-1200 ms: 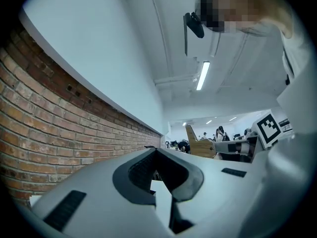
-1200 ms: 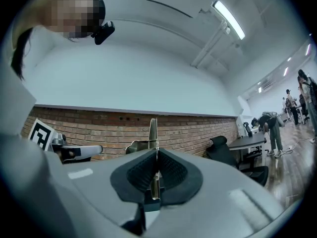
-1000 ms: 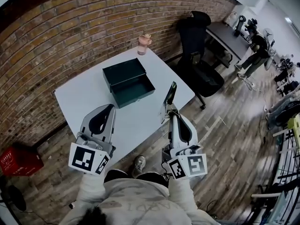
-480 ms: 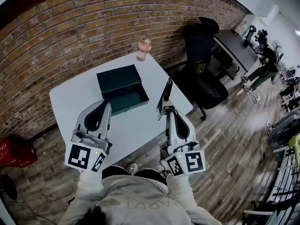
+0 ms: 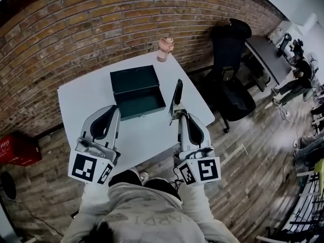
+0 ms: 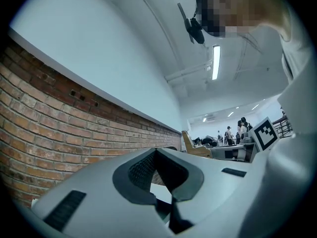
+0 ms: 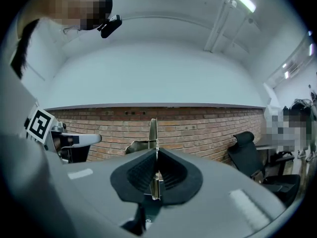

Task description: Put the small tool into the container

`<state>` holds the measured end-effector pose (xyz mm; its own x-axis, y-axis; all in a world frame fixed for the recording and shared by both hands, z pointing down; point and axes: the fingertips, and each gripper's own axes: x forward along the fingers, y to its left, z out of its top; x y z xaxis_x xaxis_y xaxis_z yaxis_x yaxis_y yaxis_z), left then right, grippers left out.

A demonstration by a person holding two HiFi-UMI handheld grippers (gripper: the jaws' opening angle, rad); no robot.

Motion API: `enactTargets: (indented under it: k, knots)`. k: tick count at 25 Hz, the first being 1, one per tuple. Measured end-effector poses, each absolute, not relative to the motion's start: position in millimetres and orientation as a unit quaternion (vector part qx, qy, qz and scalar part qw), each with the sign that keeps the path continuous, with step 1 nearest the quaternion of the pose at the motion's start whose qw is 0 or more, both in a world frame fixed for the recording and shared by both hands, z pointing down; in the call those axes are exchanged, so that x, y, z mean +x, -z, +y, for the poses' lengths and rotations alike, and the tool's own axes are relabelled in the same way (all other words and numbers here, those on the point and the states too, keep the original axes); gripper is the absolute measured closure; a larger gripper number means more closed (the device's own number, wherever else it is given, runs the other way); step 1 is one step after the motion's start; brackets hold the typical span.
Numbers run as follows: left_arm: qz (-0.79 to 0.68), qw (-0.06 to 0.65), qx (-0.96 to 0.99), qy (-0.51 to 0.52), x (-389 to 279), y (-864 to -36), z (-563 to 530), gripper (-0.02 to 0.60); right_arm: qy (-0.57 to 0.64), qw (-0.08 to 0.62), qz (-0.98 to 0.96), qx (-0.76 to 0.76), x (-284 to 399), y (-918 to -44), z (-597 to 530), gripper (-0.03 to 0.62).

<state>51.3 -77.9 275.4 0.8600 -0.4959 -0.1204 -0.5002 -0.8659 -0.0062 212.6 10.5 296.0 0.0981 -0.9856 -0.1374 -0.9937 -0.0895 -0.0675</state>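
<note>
A dark green box (image 5: 140, 103) lies open on the white table (image 5: 81, 103), its lid (image 5: 133, 78) folded back toward the brick wall; nothing shows inside it. My right gripper (image 5: 177, 115) is shut on a small flat tool (image 5: 176, 96) with a dark handle, held upright just right of the box. In the right gripper view the tool (image 7: 153, 129) stands edge-on, clamped in my right gripper (image 7: 156, 157). My left gripper (image 5: 114, 109) hovers over the table near the box's front left corner. Seen from its own view, the left gripper (image 6: 156, 151) is shut with nothing in it.
A pink cup (image 5: 164, 48) stands at the table's far right corner, by the brick wall (image 5: 76, 29). A black office chair (image 5: 234, 82) is on the right beyond the table's edge. A red crate (image 5: 17, 149) sits on the wooden floor at left.
The head view has shifted a little. My right gripper, still holding the tool, has come slightly nearer the box's right side. The left gripper has kept its place by the box.
</note>
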Motion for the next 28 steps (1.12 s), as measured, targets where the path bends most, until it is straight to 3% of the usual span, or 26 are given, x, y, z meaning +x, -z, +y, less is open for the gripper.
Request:
enactTargets:
  k: [28]
  knots:
    - [0.311, -0.010, -0.950, -0.025, 39.6, -316.0, -157.9, 0.577, -0.047, -0.177, 0.763, -0.620, 191.0, -407.1, -132.3, 0.579]
